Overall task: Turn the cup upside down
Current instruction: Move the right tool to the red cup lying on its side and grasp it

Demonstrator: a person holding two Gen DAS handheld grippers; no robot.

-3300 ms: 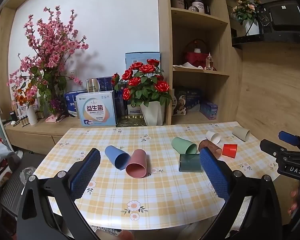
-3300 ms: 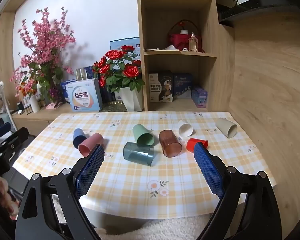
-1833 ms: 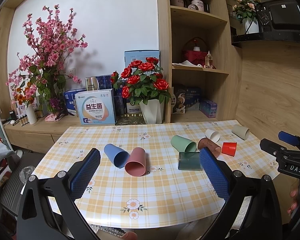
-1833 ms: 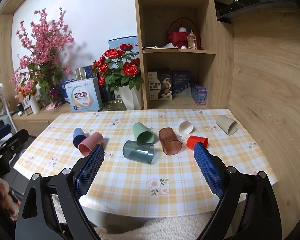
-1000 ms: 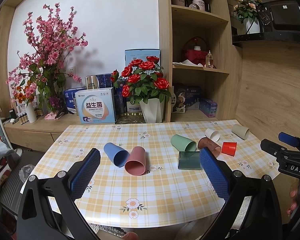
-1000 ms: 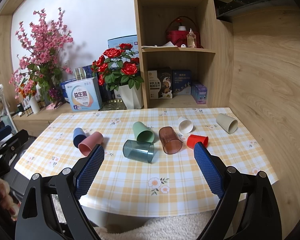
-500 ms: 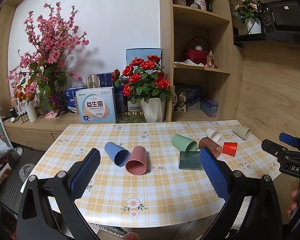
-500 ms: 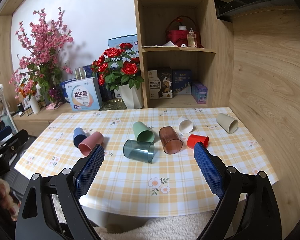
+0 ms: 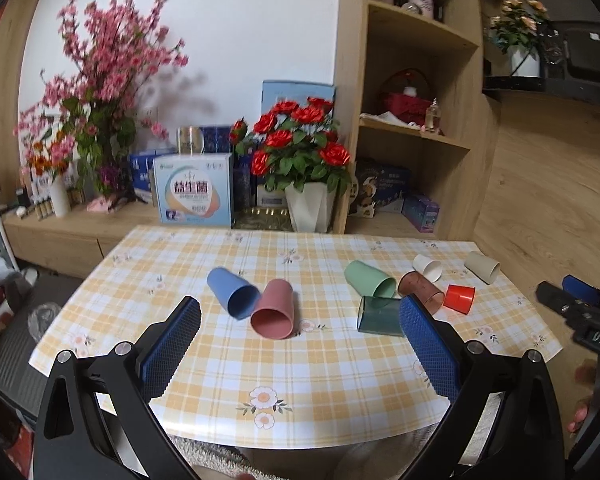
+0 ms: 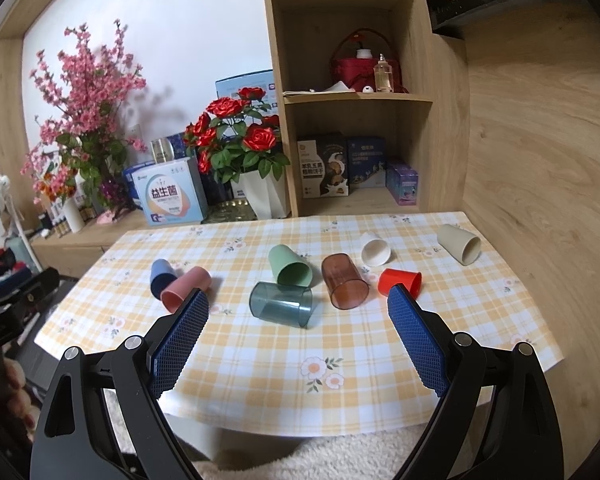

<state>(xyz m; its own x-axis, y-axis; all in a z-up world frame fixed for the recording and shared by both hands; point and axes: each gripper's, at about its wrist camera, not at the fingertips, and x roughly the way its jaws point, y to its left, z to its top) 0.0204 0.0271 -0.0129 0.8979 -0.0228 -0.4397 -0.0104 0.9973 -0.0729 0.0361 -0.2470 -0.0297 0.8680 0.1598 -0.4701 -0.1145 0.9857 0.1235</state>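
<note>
A checked table (image 10: 340, 344) stands before shelves (image 10: 352, 96) and roses (image 10: 236, 136); eight cups lie tipped on it, the pink cup (image 9: 274, 309) near left beside the blue cup (image 9: 232, 293). Nothing has visibly moved since earlier. Both the left gripper (image 9: 300, 320) and right gripper (image 10: 298, 308) are spread wide, holding nothing. The left view seems slightly blurred.

The left claw (image 9: 300, 344) is spread wide, its two blue-padded fingers (image 9: 168, 344) far apart and gripping nothing. The right claw (image 10: 298, 334) is likewise gaping, pads (image 10: 418, 342) well apart and bare. Each claw shows at the edge of the other's view, with a hand (image 9: 596, 400) gripping the right one.
</note>
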